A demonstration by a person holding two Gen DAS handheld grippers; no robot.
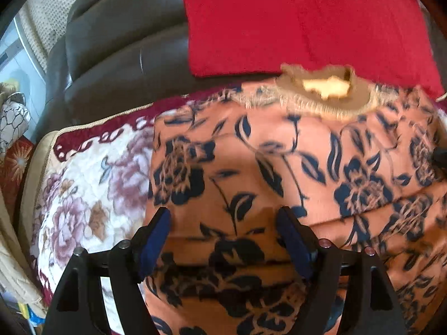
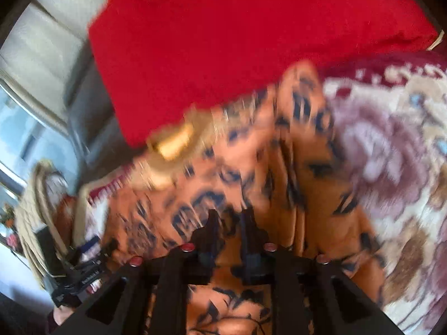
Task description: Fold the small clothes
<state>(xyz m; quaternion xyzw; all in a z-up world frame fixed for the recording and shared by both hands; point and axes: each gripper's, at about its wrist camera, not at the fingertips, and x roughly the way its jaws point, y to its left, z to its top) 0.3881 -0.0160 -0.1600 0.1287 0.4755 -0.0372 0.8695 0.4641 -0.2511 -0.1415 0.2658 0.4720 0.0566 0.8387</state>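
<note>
Orange cloth [image 1: 251, 167] with dark flowers fills the view under my left gripper [image 1: 225, 223], whose blue-padded fingers [image 1: 156, 234] stand wide apart above it, holding nothing. Ahead of that gripper lies a red cloth [image 1: 293, 22], folded flat, touching the orange one's tan collar [image 1: 321, 92]. To its left I see a flowered quilt [image 1: 92, 173] under the clothes. My right gripper [image 2: 230, 217] has its fingers nearly together over a bunched part of the orange cloth [image 2: 307, 181]; blur hides whether it pinches fabric
</note>
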